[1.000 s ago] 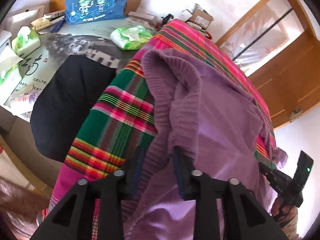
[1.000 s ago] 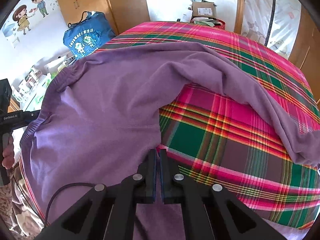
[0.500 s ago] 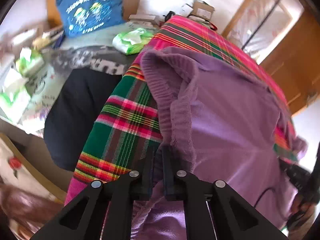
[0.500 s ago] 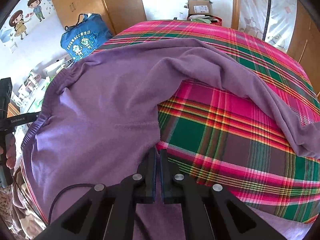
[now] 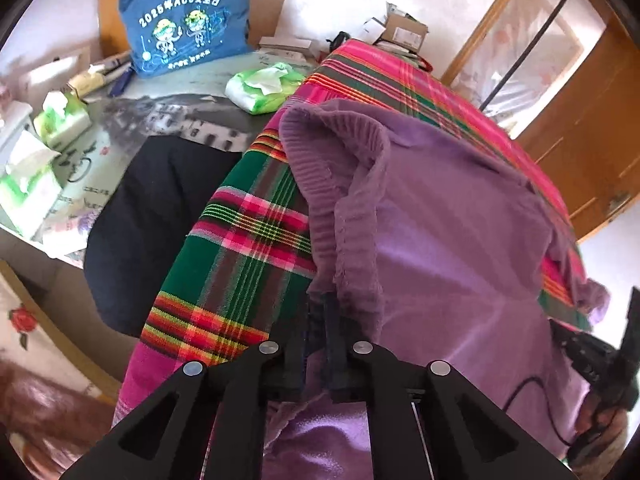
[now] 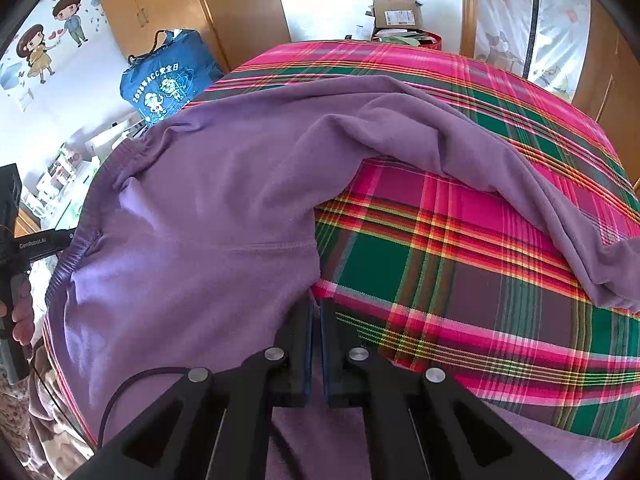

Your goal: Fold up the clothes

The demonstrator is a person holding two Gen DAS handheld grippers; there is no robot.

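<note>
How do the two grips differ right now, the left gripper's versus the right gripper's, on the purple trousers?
The left gripper has the ribbed waistband of the purple fleece trousers bunched between its fingers; its jaws are opening slightly. The right gripper is shut on a thin, flat edge near the crotch. Beyond the left gripper the waistband stands up in folds; beyond the right gripper the cloth lies smooth across the plaid bedspread. Both hold the same garment, pointing down at it.

"2025年ACC安全日" on the blue bag (image 5: 184, 20) — "GenRobot.AI" on the left gripper's black body (image 6: 34, 240)
</note>
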